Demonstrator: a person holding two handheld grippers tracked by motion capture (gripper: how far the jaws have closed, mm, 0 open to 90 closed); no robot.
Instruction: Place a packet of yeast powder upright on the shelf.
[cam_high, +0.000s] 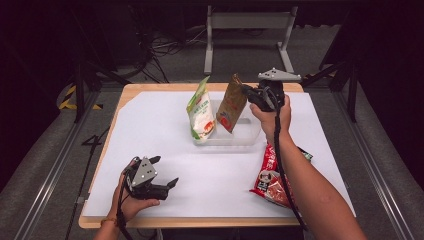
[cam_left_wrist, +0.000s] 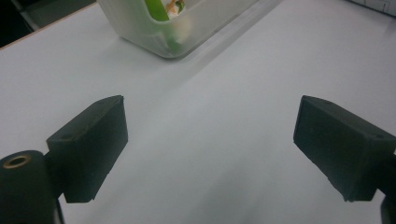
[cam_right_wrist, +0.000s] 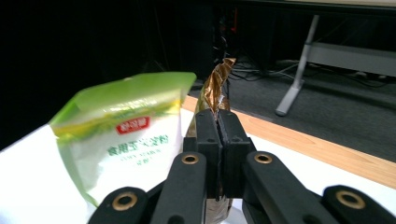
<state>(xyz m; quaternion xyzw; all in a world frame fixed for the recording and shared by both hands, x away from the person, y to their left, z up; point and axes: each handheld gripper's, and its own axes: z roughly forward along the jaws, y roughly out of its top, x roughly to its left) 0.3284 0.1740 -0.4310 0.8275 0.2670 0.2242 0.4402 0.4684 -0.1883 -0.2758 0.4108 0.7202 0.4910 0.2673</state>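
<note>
A clear plastic bin (cam_high: 246, 137) sits at the middle of the white table sheet. A green and white pouch (cam_high: 201, 112) stands in its left end and appears large in the right gripper view (cam_right_wrist: 126, 140). A gold-brown pouch (cam_high: 231, 104) hangs tilted beside it, its lower end down inside the bin. My right gripper (cam_high: 248, 93) is shut on that pouch's upper right edge; the crinkled gold edge (cam_right_wrist: 219, 81) sticks up past the closed jaws (cam_right_wrist: 218, 116). My left gripper (cam_high: 165, 171) rests near the table's front left, open, with bare sheet between its jaws (cam_left_wrist: 210, 135).
A red snack bag (cam_high: 270, 177) lies flat at the front right, partly under the right forearm. The bin's corner (cam_left_wrist: 140, 32) shows ahead of the left gripper. A metal frame (cam_high: 247, 22) stands on the floor beyond the table's far edge.
</note>
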